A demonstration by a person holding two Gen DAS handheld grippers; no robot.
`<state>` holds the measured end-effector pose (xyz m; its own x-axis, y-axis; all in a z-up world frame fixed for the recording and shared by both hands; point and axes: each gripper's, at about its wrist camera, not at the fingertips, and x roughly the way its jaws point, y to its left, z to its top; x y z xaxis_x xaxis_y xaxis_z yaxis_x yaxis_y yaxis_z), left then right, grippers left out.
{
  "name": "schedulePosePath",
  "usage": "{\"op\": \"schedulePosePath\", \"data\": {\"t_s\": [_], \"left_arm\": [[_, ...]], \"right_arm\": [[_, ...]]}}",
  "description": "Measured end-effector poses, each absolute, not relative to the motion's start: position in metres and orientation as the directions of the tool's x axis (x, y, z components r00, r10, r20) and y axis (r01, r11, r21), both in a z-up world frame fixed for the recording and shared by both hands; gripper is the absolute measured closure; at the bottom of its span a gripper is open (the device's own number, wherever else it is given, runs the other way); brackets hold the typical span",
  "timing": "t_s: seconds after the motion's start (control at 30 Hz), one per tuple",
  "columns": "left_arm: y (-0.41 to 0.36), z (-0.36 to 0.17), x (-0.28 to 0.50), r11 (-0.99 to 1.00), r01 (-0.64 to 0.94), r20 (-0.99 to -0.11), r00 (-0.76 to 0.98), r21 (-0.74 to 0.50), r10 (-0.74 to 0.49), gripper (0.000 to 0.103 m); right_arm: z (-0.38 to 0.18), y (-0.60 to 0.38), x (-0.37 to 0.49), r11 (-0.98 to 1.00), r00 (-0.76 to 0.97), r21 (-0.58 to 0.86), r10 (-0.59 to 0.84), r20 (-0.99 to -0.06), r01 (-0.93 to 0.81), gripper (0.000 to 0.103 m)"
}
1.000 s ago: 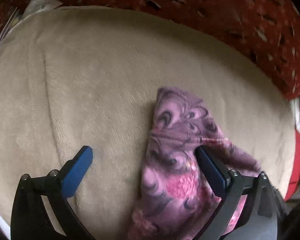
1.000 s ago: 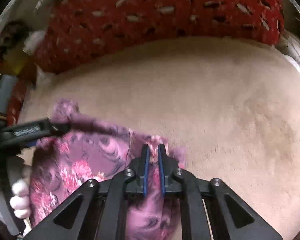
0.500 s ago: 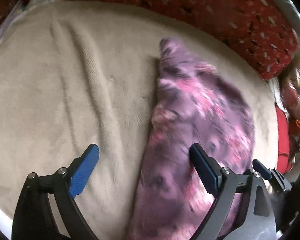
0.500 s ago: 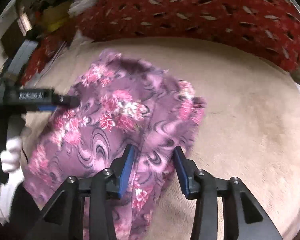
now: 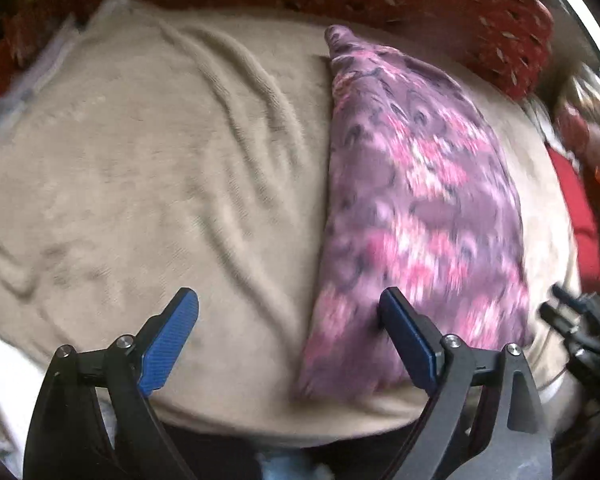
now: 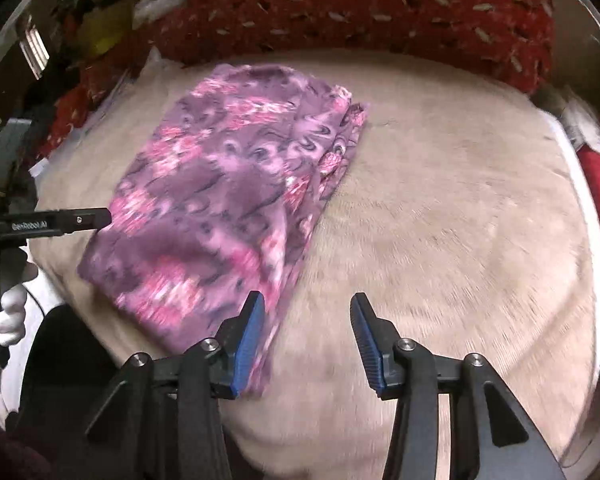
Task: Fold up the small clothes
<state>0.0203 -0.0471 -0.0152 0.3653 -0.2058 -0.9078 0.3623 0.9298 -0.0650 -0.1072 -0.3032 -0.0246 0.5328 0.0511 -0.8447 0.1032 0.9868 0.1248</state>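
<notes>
A small purple and pink floral garment [image 5: 416, 208] lies folded flat on a beige plush blanket [image 5: 160, 168]; it also shows in the right wrist view [image 6: 236, 200]. My left gripper [image 5: 288, 340] is open and empty, above the blanket's near edge, with its right finger over the garment's near left part. My right gripper [image 6: 306, 340] is open and empty, just off the garment's near right corner. The left gripper's arm [image 6: 56, 222] shows at the garment's left edge in the right wrist view.
A red patterned cushion [image 6: 380, 12] runs along the far side of the blanket [image 6: 460, 220]. Red fabric [image 5: 580, 216] lies to the right. Clutter [image 6: 100, 12] sits at the far left. The right gripper's body [image 5: 580, 320] shows at the right edge.
My right gripper let go of the garment and opened. Both grippers drew back toward the near edge. The garment now lies flat and folded on the blanket.
</notes>
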Motion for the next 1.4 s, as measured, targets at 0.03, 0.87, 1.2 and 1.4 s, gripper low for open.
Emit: {"op": "schedulePosePath", "data": {"t_s": [0.03,0.87,1.2,1.4], "left_arm": [[-0.045,-0.014,0.008,0.929,0.369,-0.901,0.396,-0.023,-0.179,0.01],[-0.019,-0.002,-0.078,0.906,0.419,-0.822,0.535,0.056,-0.197,0.01],[-0.028,-0.001,-0.09,0.896,0.443,-0.827,0.517,0.036,-0.223,0.01],[-0.03,-0.001,-0.094,0.885,0.464,-0.833,0.502,0.03,-0.234,0.01]], "right_arm": [[-0.02,-0.297,-0.12,0.99,0.532,0.083,0.011,-0.847,0.111,0.037],[0.026,-0.234,-0.16,0.917,0.62,-0.371,-0.376,-0.689,0.145,0.015],[0.011,-0.223,-0.167,0.963,0.651,-0.189,-0.269,-0.71,0.192,0.015],[0.016,-0.216,-0.164,0.969,0.664,-0.174,-0.245,-0.706,0.173,0.015]]}}
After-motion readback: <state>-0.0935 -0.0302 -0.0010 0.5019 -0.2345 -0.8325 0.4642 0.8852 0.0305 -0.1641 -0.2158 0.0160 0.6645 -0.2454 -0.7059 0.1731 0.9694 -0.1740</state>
